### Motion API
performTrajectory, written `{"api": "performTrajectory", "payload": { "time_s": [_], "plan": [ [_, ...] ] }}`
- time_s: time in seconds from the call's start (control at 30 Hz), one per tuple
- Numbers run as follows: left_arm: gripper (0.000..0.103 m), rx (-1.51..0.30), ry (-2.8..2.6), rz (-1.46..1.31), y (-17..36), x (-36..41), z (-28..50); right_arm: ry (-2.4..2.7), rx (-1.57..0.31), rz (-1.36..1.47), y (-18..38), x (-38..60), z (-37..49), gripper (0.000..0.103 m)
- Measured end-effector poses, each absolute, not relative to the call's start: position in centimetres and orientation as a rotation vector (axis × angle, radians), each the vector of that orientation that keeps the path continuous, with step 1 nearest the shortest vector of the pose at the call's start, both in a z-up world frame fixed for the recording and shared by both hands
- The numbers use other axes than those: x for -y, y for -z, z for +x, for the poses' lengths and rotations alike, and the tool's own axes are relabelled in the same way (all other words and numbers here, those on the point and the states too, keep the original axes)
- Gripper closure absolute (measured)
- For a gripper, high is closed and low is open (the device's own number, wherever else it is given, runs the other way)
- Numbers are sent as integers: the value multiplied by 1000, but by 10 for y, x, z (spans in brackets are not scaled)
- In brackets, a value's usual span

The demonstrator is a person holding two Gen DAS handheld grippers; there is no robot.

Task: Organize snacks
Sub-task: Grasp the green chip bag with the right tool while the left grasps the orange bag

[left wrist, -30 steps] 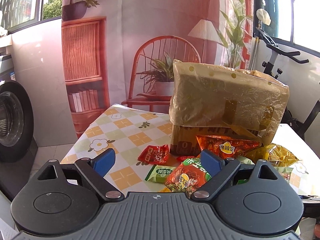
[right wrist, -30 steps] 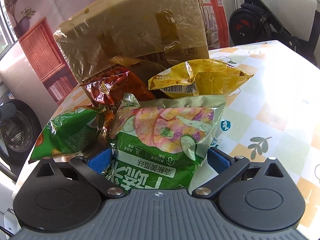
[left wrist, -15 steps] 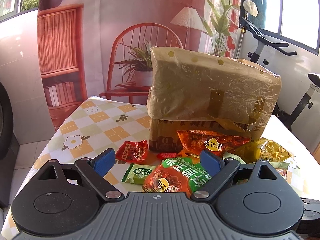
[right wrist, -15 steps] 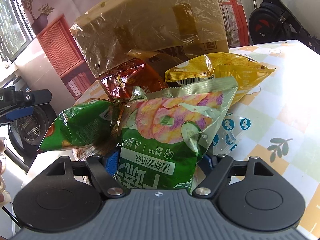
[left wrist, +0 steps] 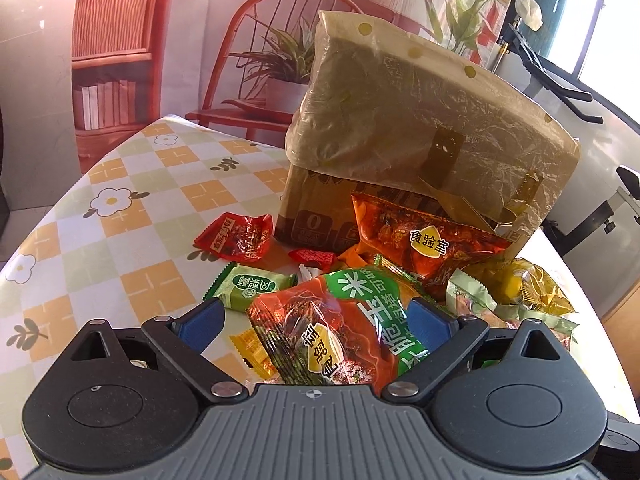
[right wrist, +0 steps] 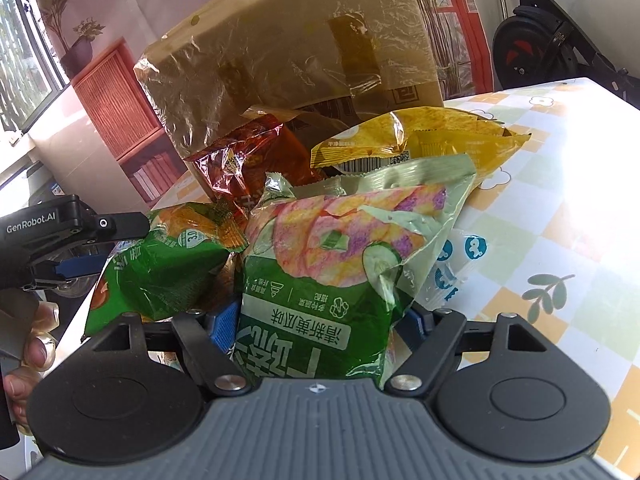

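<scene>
A heap of snack bags lies on the checked tablecloth point(left wrist: 132, 216) in front of a cardboard box point(left wrist: 420, 128) wrapped in plastic film. My left gripper point(left wrist: 316, 320) is open, its blue pads either side of a red-and-green snack bag point(left wrist: 336, 328). My right gripper point(right wrist: 320, 320) is shut on a green cucumber chips bag point(right wrist: 332, 280). The left gripper also shows in the right wrist view point(right wrist: 76, 248), beside the green bag point(right wrist: 160, 264). A red-orange bag point(left wrist: 424, 236) and a yellow bag point(right wrist: 420, 144) lean near the box.
Small sweets lie left of the heap: a red packet point(left wrist: 236, 236), a green packet point(left wrist: 252, 284), a yellow one point(left wrist: 252, 350). A red chair point(left wrist: 264, 60) stands behind the table. An exercise bike point(right wrist: 548, 36) stands at the right.
My left gripper moved forward and down over the red-and-green bag. My right gripper closed on the cucumber chips bag and lifted it slightly.
</scene>
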State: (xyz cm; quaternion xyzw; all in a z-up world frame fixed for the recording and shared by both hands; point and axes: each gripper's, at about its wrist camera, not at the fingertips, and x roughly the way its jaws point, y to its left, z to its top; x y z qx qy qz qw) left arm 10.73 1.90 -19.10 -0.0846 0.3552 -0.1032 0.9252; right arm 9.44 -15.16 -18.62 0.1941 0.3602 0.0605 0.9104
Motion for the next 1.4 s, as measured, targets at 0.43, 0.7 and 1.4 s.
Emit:
{"api": "performTrajectory", "payload": {
  "time_s": [0.43, 0.7, 1.4],
  "plan": [
    [0, -775, 286, -215, 214, -8, 103, -124, -744, 395, 187, 152, 94, 25],
    [0, -774, 296, -253, 217, -13, 103, -126, -743, 390, 187, 153, 93, 26],
    [42, -562, 256, -182, 170, -11, 59, -173, -688, 337, 169, 144, 76, 31]
  ]
}}
